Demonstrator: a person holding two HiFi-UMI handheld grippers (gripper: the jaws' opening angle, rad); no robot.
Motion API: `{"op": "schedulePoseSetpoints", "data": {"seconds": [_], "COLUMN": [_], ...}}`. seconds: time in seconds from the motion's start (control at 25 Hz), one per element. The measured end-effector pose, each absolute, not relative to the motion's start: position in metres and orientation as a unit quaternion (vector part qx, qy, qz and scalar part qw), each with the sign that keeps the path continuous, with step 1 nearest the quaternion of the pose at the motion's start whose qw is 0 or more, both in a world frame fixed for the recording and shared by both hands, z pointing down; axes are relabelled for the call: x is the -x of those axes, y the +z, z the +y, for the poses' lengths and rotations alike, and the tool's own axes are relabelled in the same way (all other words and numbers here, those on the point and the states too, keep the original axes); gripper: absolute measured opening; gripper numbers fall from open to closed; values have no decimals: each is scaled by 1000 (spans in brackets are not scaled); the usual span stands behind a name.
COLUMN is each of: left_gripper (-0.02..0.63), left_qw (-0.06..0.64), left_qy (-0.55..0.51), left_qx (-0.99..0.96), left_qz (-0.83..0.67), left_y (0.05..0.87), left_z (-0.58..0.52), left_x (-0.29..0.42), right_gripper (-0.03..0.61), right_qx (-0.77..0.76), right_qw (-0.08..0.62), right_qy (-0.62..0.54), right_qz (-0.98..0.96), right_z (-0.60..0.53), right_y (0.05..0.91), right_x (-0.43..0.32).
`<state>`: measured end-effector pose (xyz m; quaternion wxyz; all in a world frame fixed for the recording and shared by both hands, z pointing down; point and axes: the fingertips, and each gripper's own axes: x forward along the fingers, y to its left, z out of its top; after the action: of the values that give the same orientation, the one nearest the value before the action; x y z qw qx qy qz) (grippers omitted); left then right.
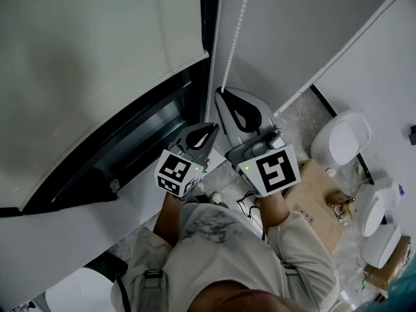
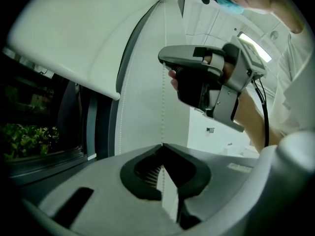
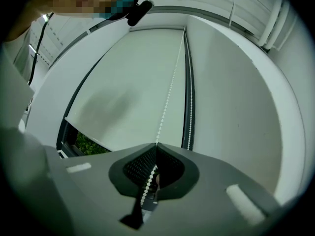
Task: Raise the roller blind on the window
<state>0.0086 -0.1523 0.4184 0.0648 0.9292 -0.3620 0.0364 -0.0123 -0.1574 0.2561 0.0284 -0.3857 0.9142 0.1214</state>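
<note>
The white roller blind (image 1: 97, 44) covers most of the window, and its bottom bar (image 1: 130, 99) hangs above a dark strip of uncovered glass. A white bead chain (image 1: 239, 18) hangs down beside the frame. My right gripper (image 1: 224, 91) is shut on the chain, which runs between its jaws (image 3: 156, 144) up along the blind (image 3: 128, 82). My left gripper (image 1: 212, 128) is lower and just to the left. It is also shut on the bead chain (image 2: 163, 107), which enters at its closed tips (image 2: 162, 145). The right gripper (image 2: 206, 77) shows directly above it.
A second strand of the chain (image 3: 188, 127) hangs by the dark window frame. Green plants (image 2: 27, 139) show through the uncovered glass. On the floor to the right lie flattened cardboard (image 1: 318, 200) and white rounded fixtures (image 1: 341, 138). The white wall (image 1: 312, 25) is close ahead.
</note>
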Motion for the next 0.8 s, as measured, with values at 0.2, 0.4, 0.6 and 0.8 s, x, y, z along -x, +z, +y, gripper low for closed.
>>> {"op": "schedulePoseSetpoints", "data": {"seconds": [0.2, 0.4, 0.6, 0.8], "left_gripper": [12, 12, 12, 12], "left_qw": [76, 89, 107, 122], "left_qy": [46, 58, 73, 86], "left_qx": [-928, -927, -924, -920], "left_qz": [-361, -361, -361, -362], "left_y": [435, 454, 476, 496], "left_z": [-153, -153, -153, -152], "left_x": [-9, -9, -9, -10], "right_gripper": [11, 11, 11, 11], "right_qx": [393, 407, 412, 409], "right_qw": [16, 32, 13, -1], "right_qy": [118, 141, 138, 126], "right_qz": [912, 902, 901, 904], "right_z": [-161, -162, -162, -162], "right_y": [273, 279, 302, 322], "right_x": [10, 13, 14, 11]}}
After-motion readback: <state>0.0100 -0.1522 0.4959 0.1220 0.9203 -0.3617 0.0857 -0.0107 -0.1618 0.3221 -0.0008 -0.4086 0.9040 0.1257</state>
